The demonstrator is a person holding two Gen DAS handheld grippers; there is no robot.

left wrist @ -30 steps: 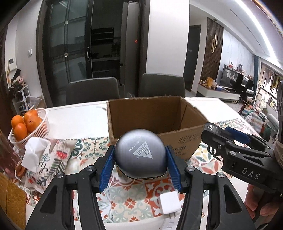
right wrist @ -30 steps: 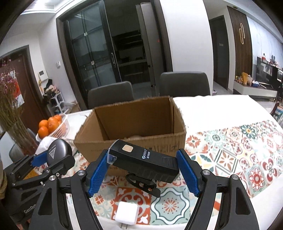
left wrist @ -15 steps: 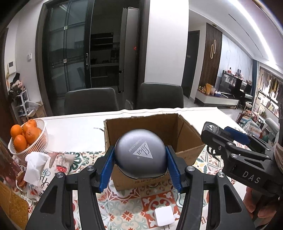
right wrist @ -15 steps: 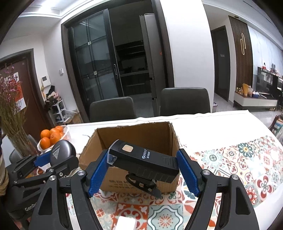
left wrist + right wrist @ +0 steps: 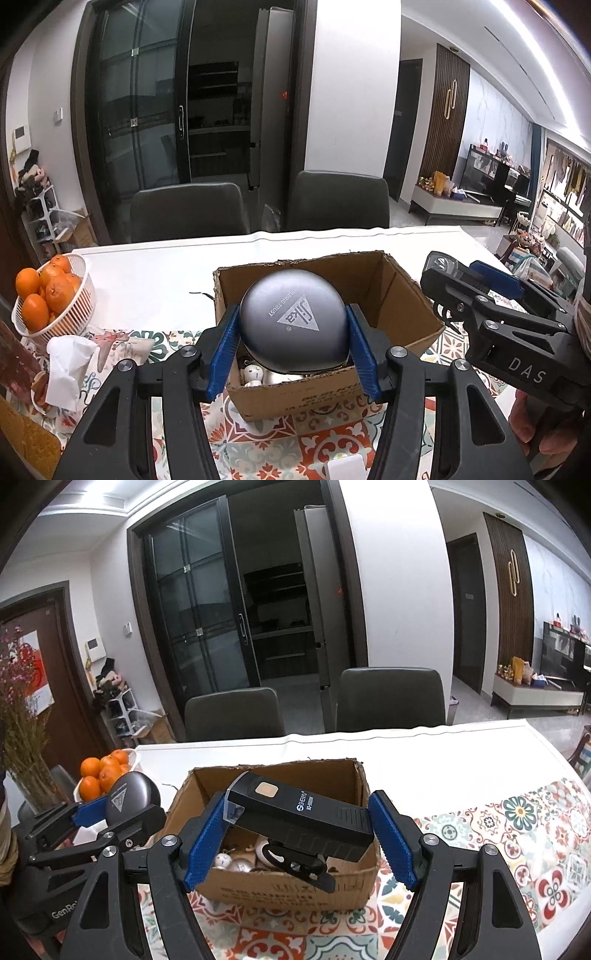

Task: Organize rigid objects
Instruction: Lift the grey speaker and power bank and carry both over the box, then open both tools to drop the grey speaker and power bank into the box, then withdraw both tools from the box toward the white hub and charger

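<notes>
My left gripper (image 5: 293, 350) is shut on a round grey case (image 5: 293, 326) with a triangle logo, held above the near left part of an open cardboard box (image 5: 402, 295). My right gripper (image 5: 299, 834) is shut on a black bike light (image 5: 299, 818) with a clip under it, held over the same cardboard box (image 5: 288, 886). Small white and silver items (image 5: 236, 864) lie inside the box. The right gripper (image 5: 480, 295) shows at the right of the left wrist view; the left gripper (image 5: 110, 812) with the grey case (image 5: 129, 799) shows at the left of the right wrist view.
A white basket of oranges (image 5: 48, 295) stands at the table's left, with a white tissue (image 5: 66, 365) in front of it. A white charger (image 5: 345, 469) lies on the patterned mat near the front edge. Two grey chairs (image 5: 184, 212) stand behind the white table (image 5: 147, 273). Dried flowers (image 5: 18, 720) stand far left.
Both grippers have risen and moved forward with their objects, from in front of the box to above it. The box's inside now shows.
</notes>
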